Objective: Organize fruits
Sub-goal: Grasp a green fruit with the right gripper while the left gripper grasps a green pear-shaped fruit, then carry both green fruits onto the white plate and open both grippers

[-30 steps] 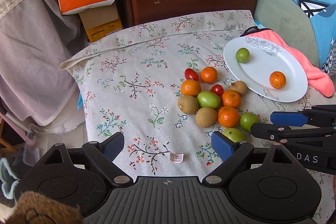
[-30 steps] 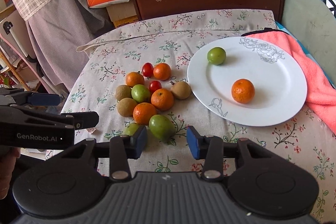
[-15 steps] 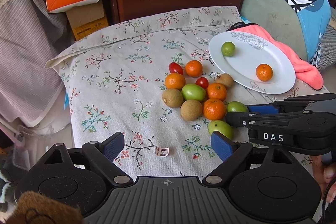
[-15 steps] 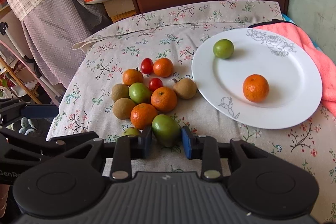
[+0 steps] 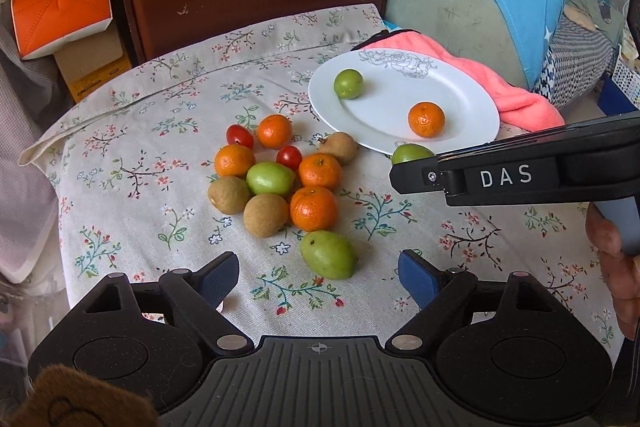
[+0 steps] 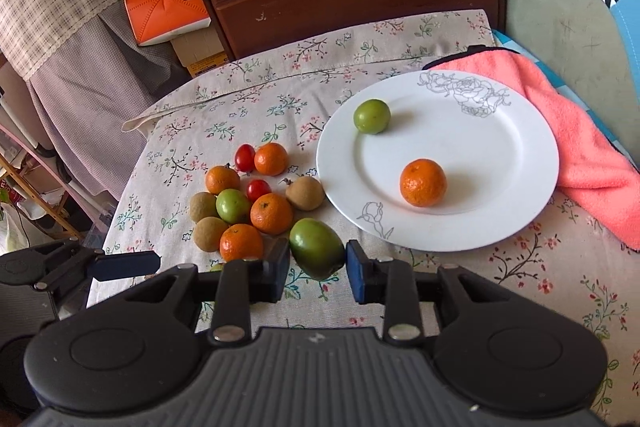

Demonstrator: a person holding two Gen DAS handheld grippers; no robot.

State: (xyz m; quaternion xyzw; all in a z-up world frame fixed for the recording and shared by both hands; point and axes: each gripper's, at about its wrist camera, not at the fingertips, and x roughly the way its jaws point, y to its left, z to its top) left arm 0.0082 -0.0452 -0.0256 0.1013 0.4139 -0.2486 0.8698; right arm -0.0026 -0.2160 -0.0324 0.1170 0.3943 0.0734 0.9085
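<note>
We are gripping the oval green fruit (image 6: 317,248) in the right tongs (image 6: 317,269); left tongs (image 5: 318,277) are idling open. Next: lifting it onto the white plate (image 6: 516,203).

Right gripper (image 6: 316,265) has closed from wide-set pads onto the green fruit (image 6: 316,247) and carried it from beside the fruit cluster to the rim of the white plate (image 6: 532,195). Left gripper (image 5: 318,277) has advanced toward a second green fruit (image 5: 329,254).
</note>
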